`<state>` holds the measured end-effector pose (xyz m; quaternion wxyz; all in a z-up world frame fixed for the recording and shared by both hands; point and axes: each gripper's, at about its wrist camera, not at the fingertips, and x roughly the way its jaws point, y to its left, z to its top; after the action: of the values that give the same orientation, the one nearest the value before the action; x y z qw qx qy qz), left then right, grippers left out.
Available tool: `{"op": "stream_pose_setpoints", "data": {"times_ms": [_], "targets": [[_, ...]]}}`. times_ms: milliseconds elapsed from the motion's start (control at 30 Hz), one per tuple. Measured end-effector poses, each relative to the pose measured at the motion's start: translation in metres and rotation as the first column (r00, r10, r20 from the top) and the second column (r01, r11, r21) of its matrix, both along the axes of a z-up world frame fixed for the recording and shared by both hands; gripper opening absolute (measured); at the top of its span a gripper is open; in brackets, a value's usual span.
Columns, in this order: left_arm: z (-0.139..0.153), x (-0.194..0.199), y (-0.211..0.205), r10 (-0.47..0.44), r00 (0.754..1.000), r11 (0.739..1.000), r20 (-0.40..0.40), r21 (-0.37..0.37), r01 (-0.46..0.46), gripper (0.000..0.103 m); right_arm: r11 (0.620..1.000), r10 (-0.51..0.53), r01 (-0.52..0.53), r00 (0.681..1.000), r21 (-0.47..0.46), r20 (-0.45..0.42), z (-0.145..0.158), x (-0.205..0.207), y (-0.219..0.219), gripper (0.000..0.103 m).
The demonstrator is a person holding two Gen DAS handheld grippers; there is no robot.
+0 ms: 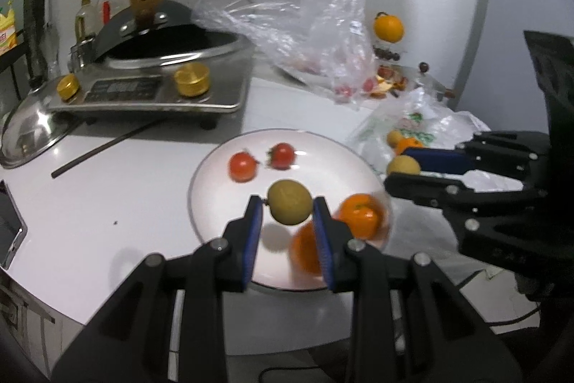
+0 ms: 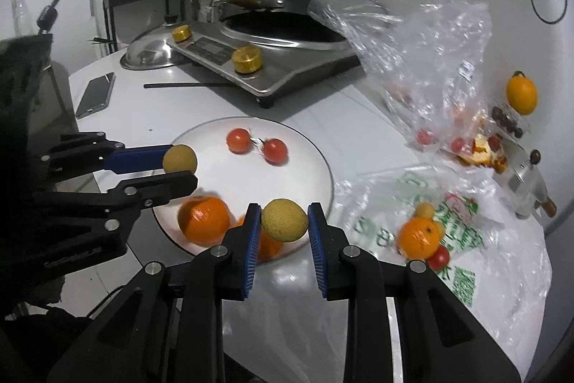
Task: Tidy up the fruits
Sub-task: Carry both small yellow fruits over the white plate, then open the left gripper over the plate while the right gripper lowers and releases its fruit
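White tabletop [image 1: 118,196] fills the left wrist view, where the left gripper [image 1: 288,207] clamps a yellow-green fruit [image 1: 290,201] above the centre plate [image 1: 215,167], while the right wrist view shows the right gripper [image 2: 284,221] clamped on another yellowish fruit [image 2: 284,219] at lower centre, printed bag [image 2: 466,239] lower right.

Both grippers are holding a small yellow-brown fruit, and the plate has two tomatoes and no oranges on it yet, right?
Not quite: the plate already holds oranges beside the two tomatoes; the right wrist view shows it. Both the left gripper and right gripper do hold a yellow-brown fruit.
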<state>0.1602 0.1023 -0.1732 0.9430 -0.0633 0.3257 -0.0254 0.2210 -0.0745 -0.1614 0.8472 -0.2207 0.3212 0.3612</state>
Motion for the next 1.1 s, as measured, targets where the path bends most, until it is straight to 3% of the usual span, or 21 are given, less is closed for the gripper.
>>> {"op": "stream_pose_setpoints", "data": {"times_ms": [267, 767, 933, 1100], "targets": [[-0.015, 0.012, 0.020, 0.025, 0.999, 1.000, -0.039, -0.001, -0.025, 0.029, 1.000, 0.030, -0.031, 0.999, -0.002, -0.019, -0.006, 0.010, 0.021, 0.028], [-0.034, 0.040, 0.019, -0.007, 0.988, 1.000, -0.156, -0.011, 0.005, 0.030, 0.999, 0.032, -0.032, 0.998, 0.009, -0.060, -0.018, 0.039, 0.034, 0.028], [-0.034, 0.040, 0.022, -0.011, 0.985, 1.000, -0.170, -0.018, 0.008, 0.031, 0.999, 0.034, -0.033, 0.998, 0.011, -0.061, -0.019, 0.043, 0.037, 0.028], [-0.025, 0.032, 0.029, -0.010, 0.992, 0.999, -0.128, -0.043, 0.004, 0.037, 0.999, 0.036, -0.036, 0.998, 0.006, -0.056, -0.018, 0.043, 0.043, 0.028]]}}
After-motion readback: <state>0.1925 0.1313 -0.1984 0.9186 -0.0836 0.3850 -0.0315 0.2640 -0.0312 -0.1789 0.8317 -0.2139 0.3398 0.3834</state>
